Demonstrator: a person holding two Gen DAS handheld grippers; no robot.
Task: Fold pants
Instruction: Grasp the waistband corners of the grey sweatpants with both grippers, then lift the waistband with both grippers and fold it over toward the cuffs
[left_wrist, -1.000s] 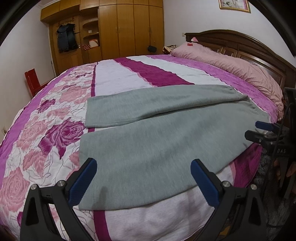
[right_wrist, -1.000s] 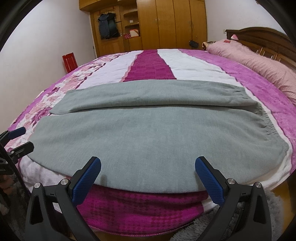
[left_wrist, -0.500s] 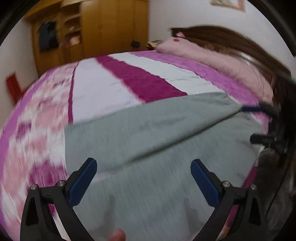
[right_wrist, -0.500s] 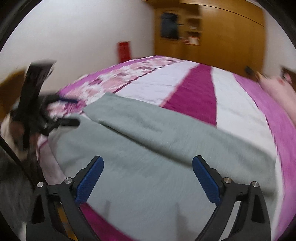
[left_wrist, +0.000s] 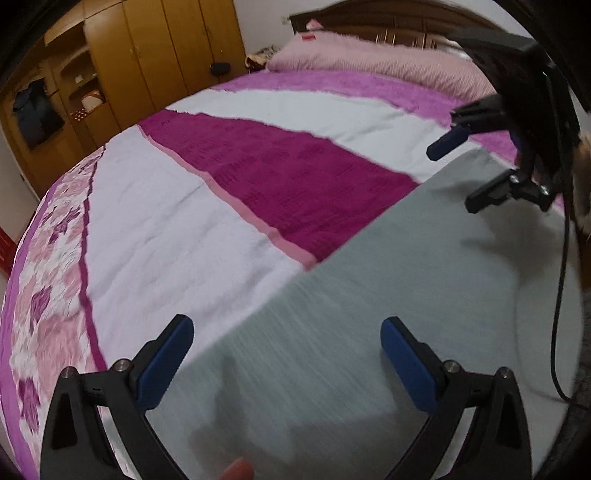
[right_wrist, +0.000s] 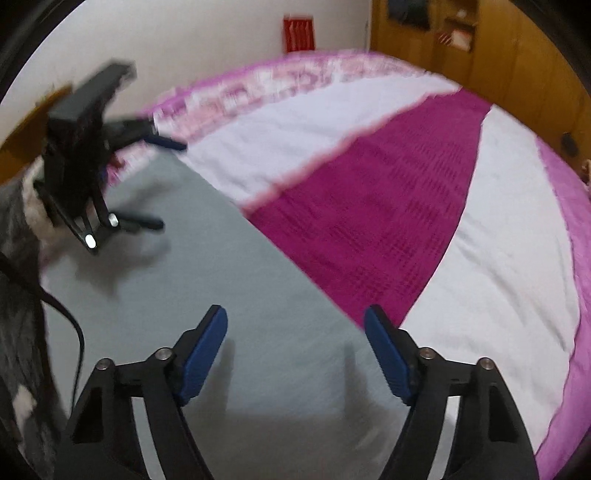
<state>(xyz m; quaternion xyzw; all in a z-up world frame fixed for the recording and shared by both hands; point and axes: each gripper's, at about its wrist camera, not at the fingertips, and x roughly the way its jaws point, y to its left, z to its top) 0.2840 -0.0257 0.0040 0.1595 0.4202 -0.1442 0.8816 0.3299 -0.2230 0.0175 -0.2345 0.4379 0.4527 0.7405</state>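
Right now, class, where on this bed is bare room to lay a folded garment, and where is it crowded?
Free: the white and magenta stripes of the bedspread, between the grey pants' far edge and the pink pillow. Crowded: the near side, where the pants lie under the open left gripper and right gripper.

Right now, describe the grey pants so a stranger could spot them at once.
Start from the big bed with its pink, white and magenta striped bedspread. On its near edge, under both open grippers, lies the plain grey knit pants. They are the only grey, unpatterned fabric on the bed.
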